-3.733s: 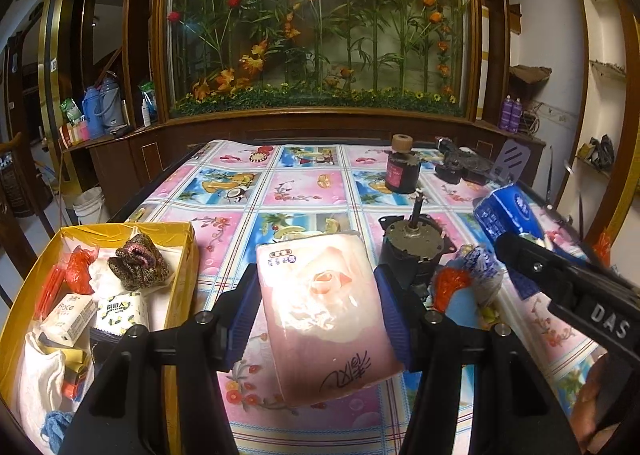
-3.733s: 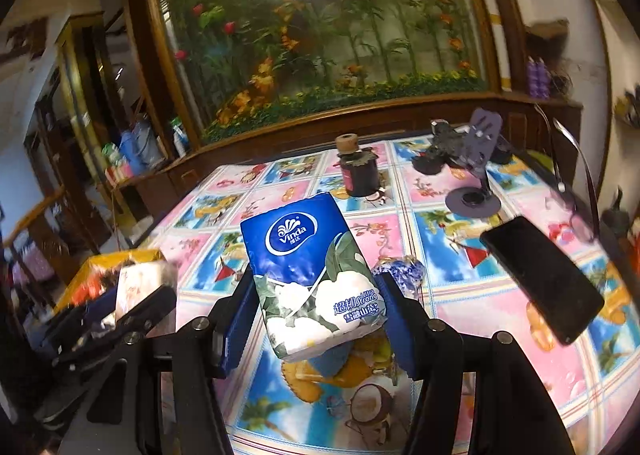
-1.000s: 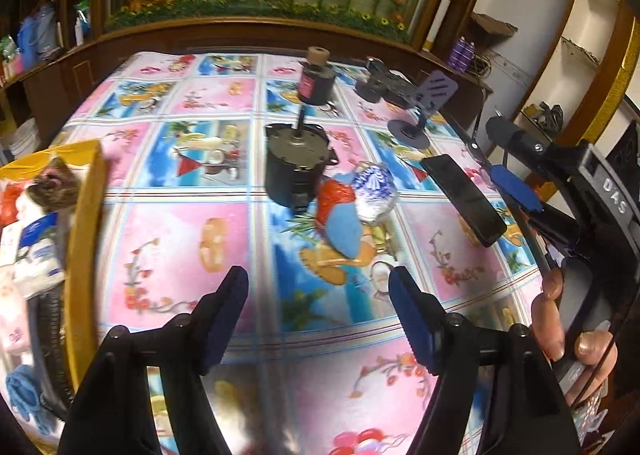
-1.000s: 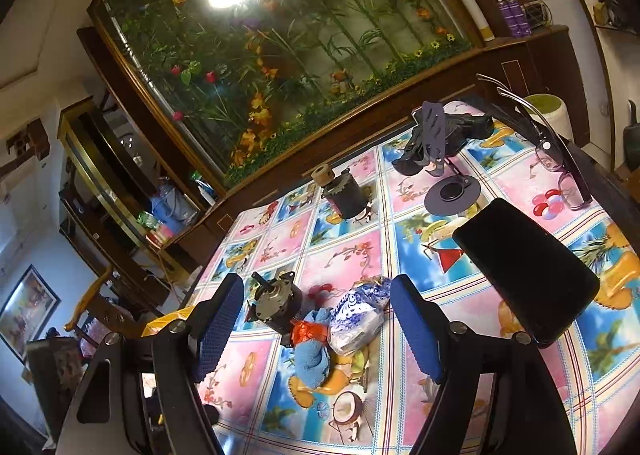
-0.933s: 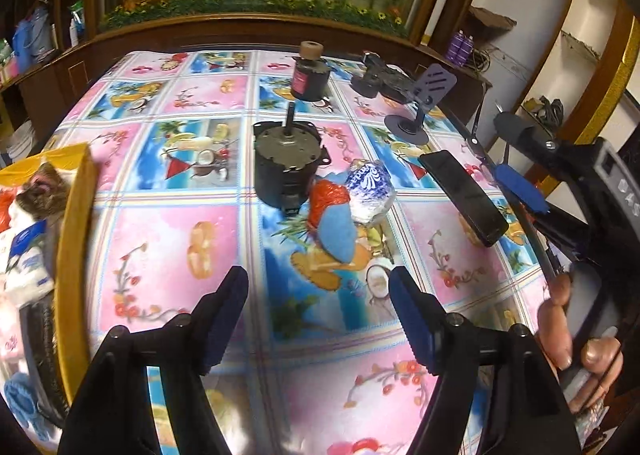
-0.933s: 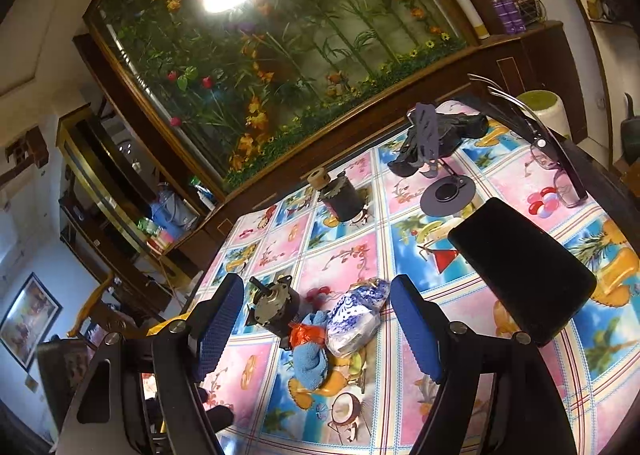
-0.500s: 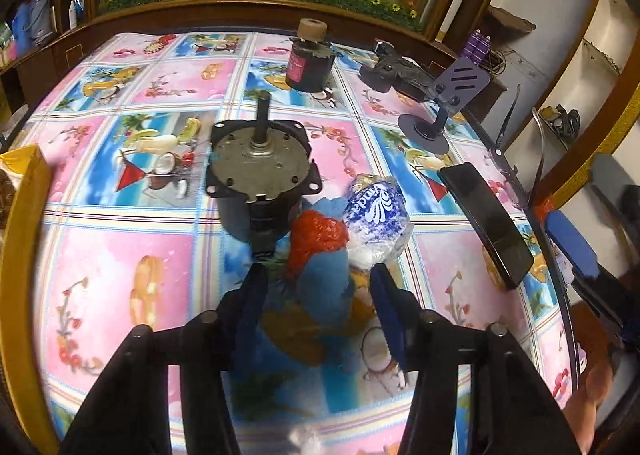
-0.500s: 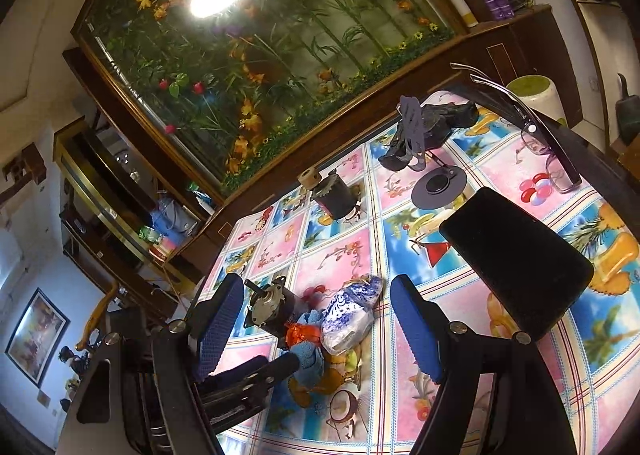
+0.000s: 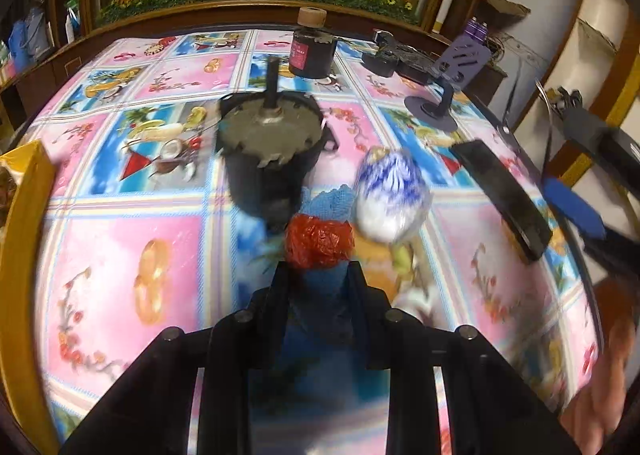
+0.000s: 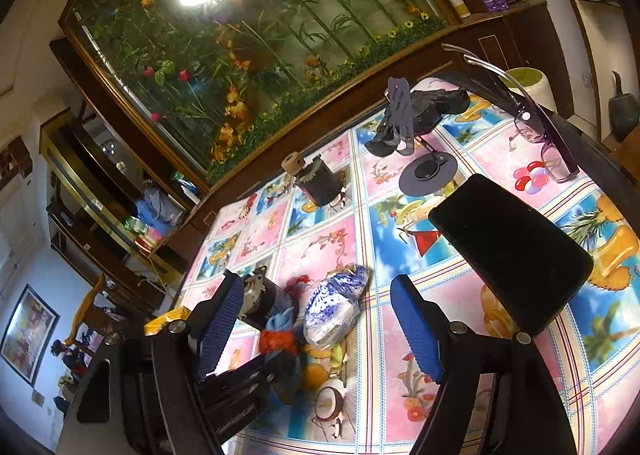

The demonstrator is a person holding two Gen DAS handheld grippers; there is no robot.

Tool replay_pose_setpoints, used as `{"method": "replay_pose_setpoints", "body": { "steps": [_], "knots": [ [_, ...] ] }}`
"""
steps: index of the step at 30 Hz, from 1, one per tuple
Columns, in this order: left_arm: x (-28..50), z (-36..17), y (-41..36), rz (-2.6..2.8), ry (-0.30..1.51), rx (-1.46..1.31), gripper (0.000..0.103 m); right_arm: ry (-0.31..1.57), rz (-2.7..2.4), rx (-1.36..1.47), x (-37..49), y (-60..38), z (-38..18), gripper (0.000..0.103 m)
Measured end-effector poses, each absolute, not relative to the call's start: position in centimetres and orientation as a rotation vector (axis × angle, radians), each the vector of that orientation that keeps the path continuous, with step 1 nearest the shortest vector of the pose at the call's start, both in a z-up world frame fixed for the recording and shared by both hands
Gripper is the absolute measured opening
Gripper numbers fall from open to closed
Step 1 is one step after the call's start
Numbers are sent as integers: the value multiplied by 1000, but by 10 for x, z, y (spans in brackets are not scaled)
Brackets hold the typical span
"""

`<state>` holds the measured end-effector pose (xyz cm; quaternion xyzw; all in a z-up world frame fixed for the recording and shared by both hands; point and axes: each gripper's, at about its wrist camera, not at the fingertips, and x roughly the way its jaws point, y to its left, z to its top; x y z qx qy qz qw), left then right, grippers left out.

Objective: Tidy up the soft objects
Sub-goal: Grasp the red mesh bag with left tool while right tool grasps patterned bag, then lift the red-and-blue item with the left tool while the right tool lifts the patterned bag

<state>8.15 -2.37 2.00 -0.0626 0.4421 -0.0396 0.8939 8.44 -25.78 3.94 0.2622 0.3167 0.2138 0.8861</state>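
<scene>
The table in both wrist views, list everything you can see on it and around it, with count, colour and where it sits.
Blue cloth with red plastic: one, blue and orange-red, table centre, between the left gripper's fingers.
Blue-and-white packet: one, just right of the cloth.
Motor: one, dark grey with upright shaft, behind the cloth.
Dark jar: one, tan cap, far side of table.
Phone: one, black, flat near the right edge.
Phone stand: one, purple-grey, behind the phone.
Glasses: one pair, purple, far right edge.
Yellow box: one, left edge of table.
Tablecloth: one, pink-and-blue pictures.
Left gripper: black, closed on the cloth.
Right gripper: blue pads, open, empty.
</scene>
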Motion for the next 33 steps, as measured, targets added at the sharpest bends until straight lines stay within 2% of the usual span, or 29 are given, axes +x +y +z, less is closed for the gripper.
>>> {"method": "replay_pose_setpoints", "body": {
  "steps": [4, 9, 18, 19, 20, 21, 27, 32, 33],
  "knots": [
    [52, 22, 1, -25, 881, -95, 26, 712, 429, 447, 90, -238, 32, 80],
    [50, 20, 36, 39, 845, -151, 26, 781, 390, 330, 102, -211, 15, 80],
    [54, 15, 37, 37, 847, -136, 28, 870, 274, 218, 139, -171, -3, 79],
    [55, 14, 38, 37, 850, -141, 28, 872, 271, 199, 141, -166, -4, 78],
    [55, 14, 38, 36, 852, -143, 29, 883, 270, 170, 144, -160, -7, 66],
    [55, 14, 37, 37, 853, -142, 30, 897, 286, 151, 145, -156, -10, 46],
    [58, 12, 44, 55, 869, -176, 47, 851, 274, 137, 130, -165, 1, 44],
    [67, 11, 43, 71, 877, -161, 47, 820, 303, 164, 117, -168, 12, 44],
    [68, 11, 40, 71, 877, -147, 36, 814, 311, 165, 115, -166, 14, 44]
  ]
}}
